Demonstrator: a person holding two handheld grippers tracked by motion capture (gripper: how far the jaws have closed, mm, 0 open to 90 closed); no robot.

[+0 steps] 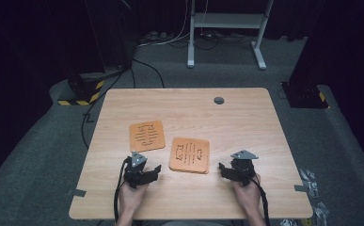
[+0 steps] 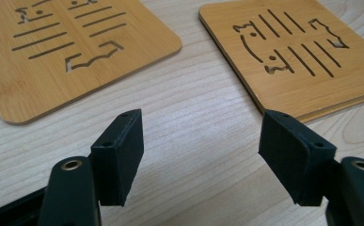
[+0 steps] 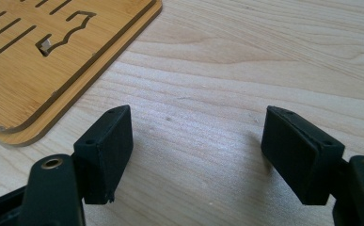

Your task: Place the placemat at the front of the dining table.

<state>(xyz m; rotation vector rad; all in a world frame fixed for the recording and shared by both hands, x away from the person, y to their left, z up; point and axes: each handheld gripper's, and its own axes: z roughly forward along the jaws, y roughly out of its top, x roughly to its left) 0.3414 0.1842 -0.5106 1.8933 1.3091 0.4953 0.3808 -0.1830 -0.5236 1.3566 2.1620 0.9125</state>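
Two flat bamboo trivets with cut-out slots lie on the wooden table (image 1: 245, 127). A single trivet (image 1: 146, 135) (image 2: 76, 52) sits left of centre. To its right is a second trivet (image 1: 189, 155) (image 2: 292, 56) (image 3: 38, 66); its edge shows two layers, one board stacked on another. My left gripper (image 1: 154, 171) (image 2: 201, 141) rests low on the table just in front of the gap between them, open and holding nothing. My right gripper (image 1: 223, 169) (image 3: 196, 136) sits open over bare wood, to the right of the stacked trivet's near corner.
A grey round grommet (image 1: 218, 100) is set in the table's far side. Bits of tape mark the near left (image 1: 76, 192) and right (image 1: 301, 188) edges. Beyond the table, a white desk frame (image 1: 226, 28), cables and a striped-edged base (image 1: 83, 92) stand on the grey carpet.
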